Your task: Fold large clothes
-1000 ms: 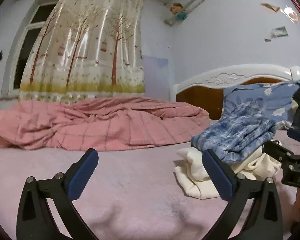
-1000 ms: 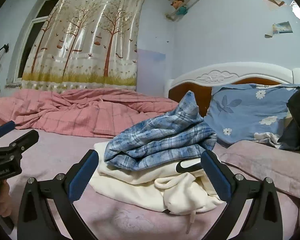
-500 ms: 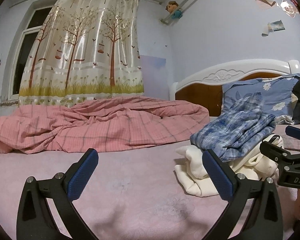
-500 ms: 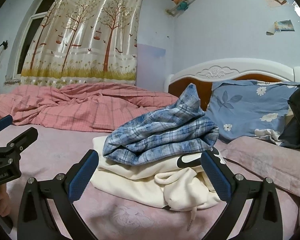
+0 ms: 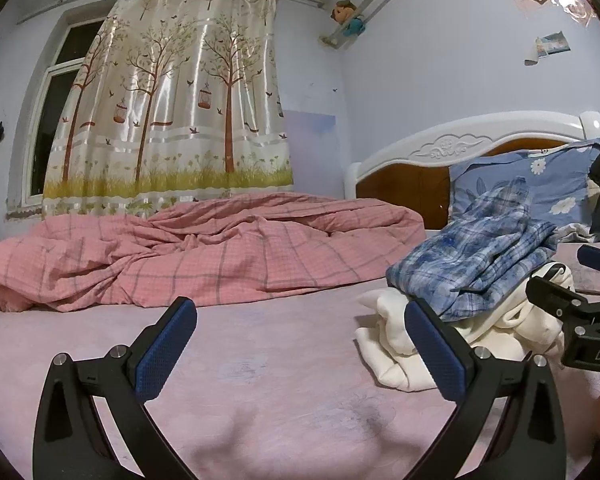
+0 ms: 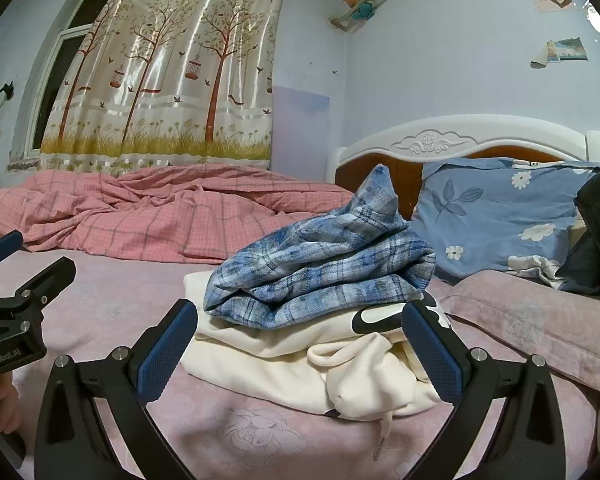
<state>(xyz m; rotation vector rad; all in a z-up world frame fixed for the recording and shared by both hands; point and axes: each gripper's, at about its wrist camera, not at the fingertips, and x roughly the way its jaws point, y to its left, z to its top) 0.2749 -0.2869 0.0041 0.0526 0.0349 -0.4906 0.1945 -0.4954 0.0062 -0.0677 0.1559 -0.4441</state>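
A home bedroom: a pink bedsheet (image 5: 260,360) is covering the mattress, a carved headboard (image 6: 460,140) is standing at two o'clock, a tree-print curtain (image 5: 172,100) is hanging at eleven.

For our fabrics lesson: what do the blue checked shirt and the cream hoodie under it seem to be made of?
The shirt looks like brushed woven cotton or flannel: a matt, slightly fuzzy check with soft folds. The hoodie looks like thick knitted fleece or sweatshirt jersey: bulky rounded folds, matt surface, a drawcord hanging out. Neither can be confirmed by sight.
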